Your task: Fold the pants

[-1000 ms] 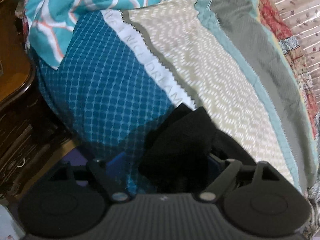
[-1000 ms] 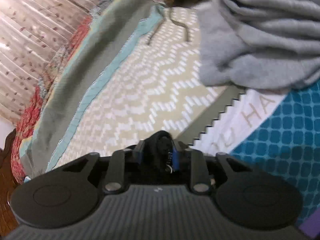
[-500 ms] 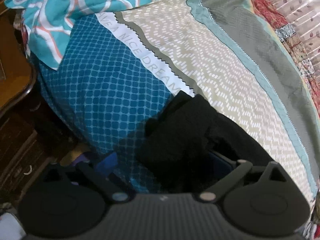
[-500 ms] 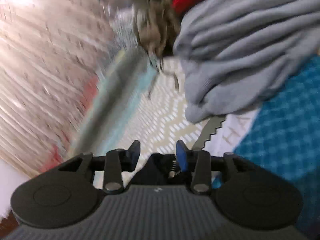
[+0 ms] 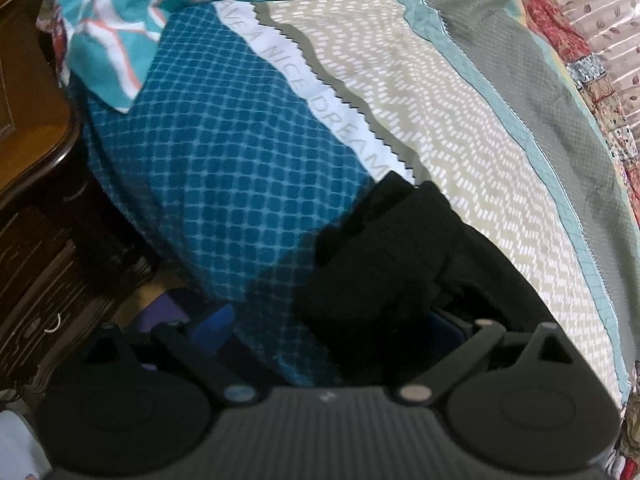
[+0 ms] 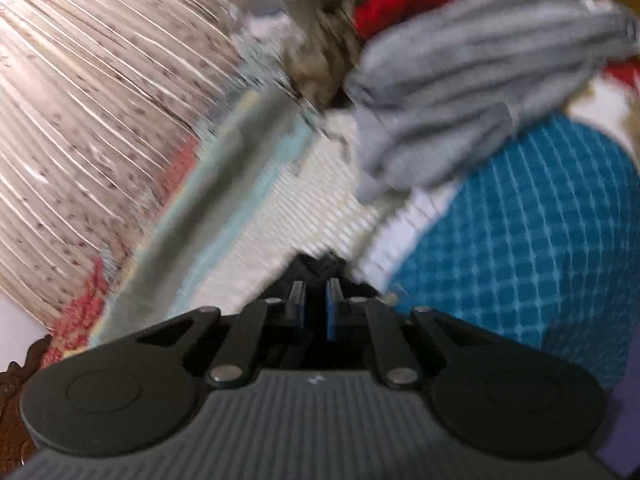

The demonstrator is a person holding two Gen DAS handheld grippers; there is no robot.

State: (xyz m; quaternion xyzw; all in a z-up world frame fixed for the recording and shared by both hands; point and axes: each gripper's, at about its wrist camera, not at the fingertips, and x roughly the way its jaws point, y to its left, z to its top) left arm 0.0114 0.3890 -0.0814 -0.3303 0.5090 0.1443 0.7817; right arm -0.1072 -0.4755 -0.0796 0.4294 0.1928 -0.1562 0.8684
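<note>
The black pants [image 5: 392,256] lie bunched on the bed in the left wrist view, draped over the right finger of my left gripper [image 5: 332,328], whose blue pads stand wide apart; the fabric is not pinched. In the right wrist view, my right gripper [image 6: 316,300] has its blue pads nearly together with a small bit of black pants fabric [image 6: 320,266] at the tips. The view is motion-blurred.
The bed cover has a blue checked part [image 5: 224,168], a white "HAVE A NICE DREAM" strip [image 5: 332,108] and a beige zigzag part [image 5: 460,128]. A teal patterned cloth [image 5: 132,12] lies at its far end. A wooden cabinet [image 5: 36,184] stands left. Grey clothes [image 6: 472,92] are piled ahead of the right gripper.
The left gripper opened wide and the pants slumped onto the bed. The right gripper opened, then closed to a narrow gap while swinging up and left.
</note>
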